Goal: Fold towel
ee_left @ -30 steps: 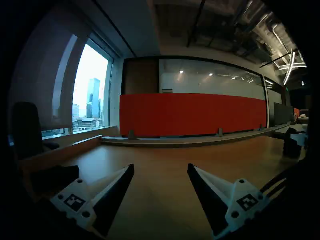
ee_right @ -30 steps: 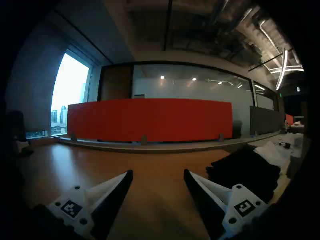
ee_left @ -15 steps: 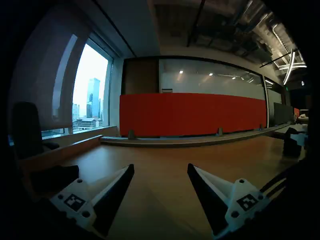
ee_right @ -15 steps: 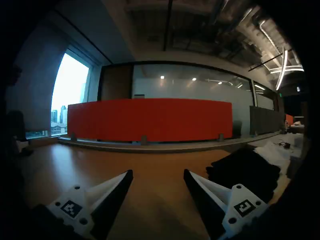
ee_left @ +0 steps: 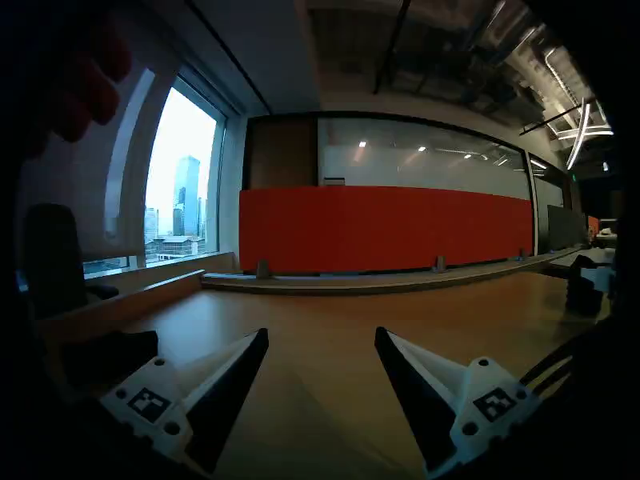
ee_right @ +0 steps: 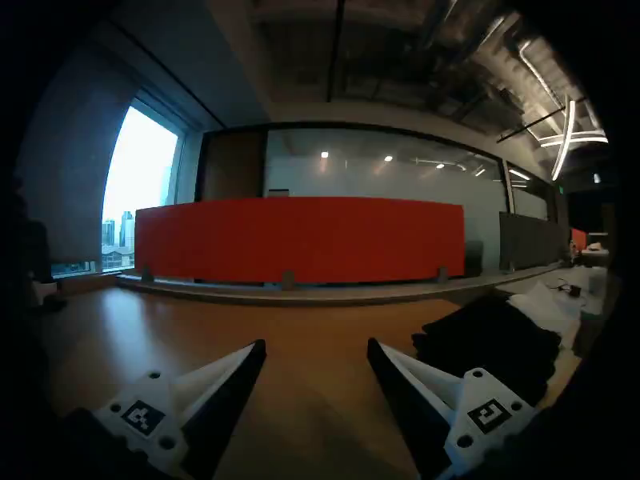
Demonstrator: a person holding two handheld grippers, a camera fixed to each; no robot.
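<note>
left claw [ee_left: 320, 332] released, nothing between its fingers, low over the wooden counter [ee_left: 320, 400] — a blurred hand [ee_left: 80, 80] hangs up and to its left. right claw [ee_right: 316, 344] also spread wide and empty; the right gripper view has the folded black towel pile [ee_right: 488, 344] just right of it, a red partition [ee_right: 300, 238] far ahead.

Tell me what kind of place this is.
Probably an open-plan office high in a city building: a long wooden desk with a red divider screen, a glass wall behind it, and a window looking out on towers.
</note>
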